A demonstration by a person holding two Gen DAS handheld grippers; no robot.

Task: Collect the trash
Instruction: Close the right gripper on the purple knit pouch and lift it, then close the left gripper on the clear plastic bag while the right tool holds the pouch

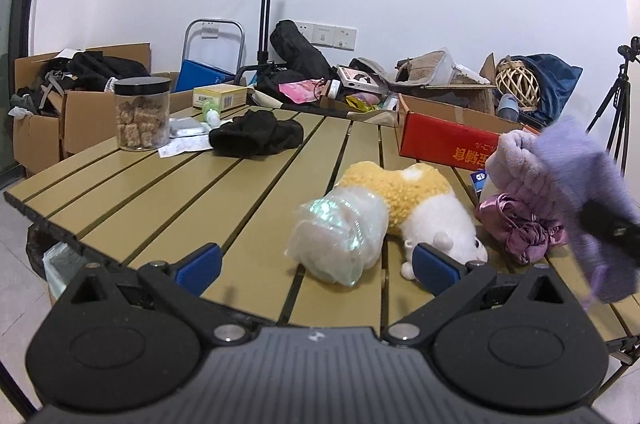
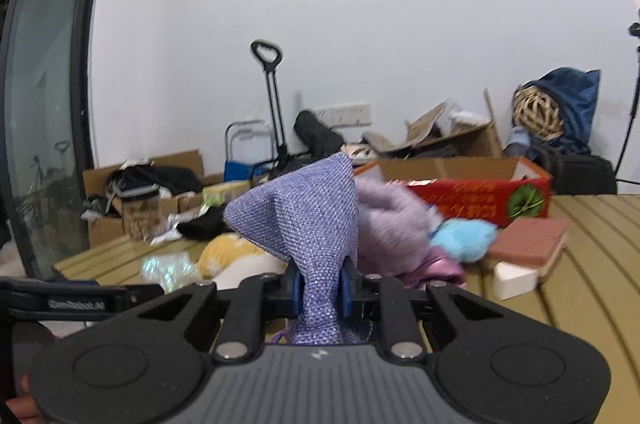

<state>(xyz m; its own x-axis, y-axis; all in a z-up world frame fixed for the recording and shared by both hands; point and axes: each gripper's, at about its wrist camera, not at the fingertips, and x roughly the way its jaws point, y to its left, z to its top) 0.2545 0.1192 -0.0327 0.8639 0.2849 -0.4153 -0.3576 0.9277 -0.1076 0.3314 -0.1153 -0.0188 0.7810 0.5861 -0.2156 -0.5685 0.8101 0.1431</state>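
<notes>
The left gripper (image 1: 316, 266) is spread wide with nothing between its 2 blue pads, low over the slatted table (image 1: 168, 200). Just ahead lies a crumpled clear plastic bag (image 1: 340, 240), touching a yellow and white plush toy (image 1: 416, 200). The red box (image 2: 472, 200) carries writing, too blurred to read. The right gripper (image 2: 320, 290) is clenched on a purple woven pouch (image 2: 304, 208), held above the table

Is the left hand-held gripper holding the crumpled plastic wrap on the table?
No. The left hand-held gripper stands open, and the crumpled plastic wrap lies on the table beyond its fingertips, not pressed by them.
</notes>
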